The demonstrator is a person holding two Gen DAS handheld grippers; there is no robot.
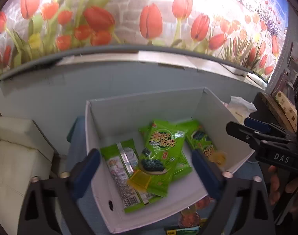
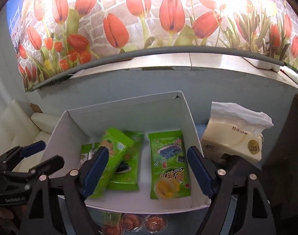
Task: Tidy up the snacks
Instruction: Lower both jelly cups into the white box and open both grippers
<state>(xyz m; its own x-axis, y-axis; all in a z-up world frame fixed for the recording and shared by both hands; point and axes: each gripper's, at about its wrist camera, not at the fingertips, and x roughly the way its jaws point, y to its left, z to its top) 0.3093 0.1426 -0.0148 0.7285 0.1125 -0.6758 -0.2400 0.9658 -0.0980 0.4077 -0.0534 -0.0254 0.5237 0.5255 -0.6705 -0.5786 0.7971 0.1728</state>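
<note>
An open white box [image 1: 101,129] holds several green snack packets [image 1: 160,150]. My left gripper [image 1: 147,174] hangs open over its near side, and nothing touches the blue pads. Below it a yellow jelly cup [image 1: 139,180] lies on the packets. In the right wrist view my right gripper [image 2: 148,169] is also open above the box [image 2: 56,137]. A second yellow jelly cup [image 2: 165,189], blurred, sits on the right-hand green packet [image 2: 168,156], free of the fingers. Each gripper shows at the edge of the other's view.
Several red jelly cups [image 2: 129,223] sit on the blue surface in front of the box. A cream tissue pack [image 2: 233,141] stands right of the box. A white sofa [image 1: 15,152] is on the left, and a tulip-patterned wall lies behind.
</note>
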